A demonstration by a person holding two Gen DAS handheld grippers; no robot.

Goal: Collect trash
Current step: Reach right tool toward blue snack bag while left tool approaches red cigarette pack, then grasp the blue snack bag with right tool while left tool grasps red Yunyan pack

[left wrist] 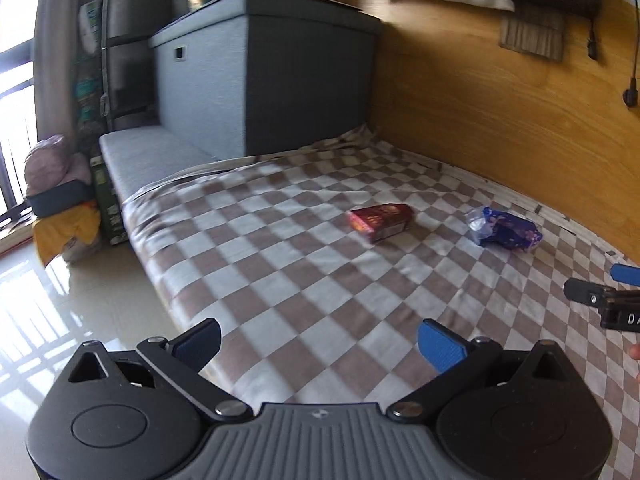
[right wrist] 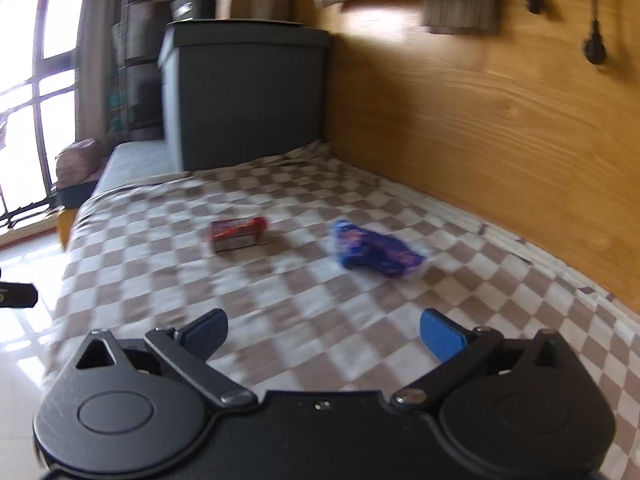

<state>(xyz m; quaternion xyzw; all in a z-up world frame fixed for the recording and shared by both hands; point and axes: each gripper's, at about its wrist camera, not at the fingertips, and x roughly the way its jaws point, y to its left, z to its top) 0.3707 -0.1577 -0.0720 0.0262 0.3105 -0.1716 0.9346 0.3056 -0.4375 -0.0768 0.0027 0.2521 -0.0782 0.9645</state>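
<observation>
A small red box (left wrist: pixel 380 222) (right wrist: pixel 239 234) lies on the checkered bed cover (left wrist: pixel 304 280) (right wrist: pixel 288 280). To its right lies a crumpled blue wrapper (left wrist: pixel 505 231) (right wrist: pixel 376 254), closer to the wooden wall. My left gripper (left wrist: pixel 320 346) hovers open over the near part of the bed, well short of both items, nothing between its blue pads. My right gripper (right wrist: pixel 323 336) is also open and empty, aimed between the box and the wrapper. The right gripper's tip (left wrist: pixel 600 300) shows at the right edge of the left wrist view.
A wooden wall panel (left wrist: pixel 500 120) (right wrist: pixel 480 128) runs along the bed's right side. A dark grey storage box (left wrist: pixel 264 80) (right wrist: pixel 244 96) stands at the bed's far end. Glossy tiled floor (left wrist: pixel 60 300) and a window lie to the left, with bags piled by the bed's corner.
</observation>
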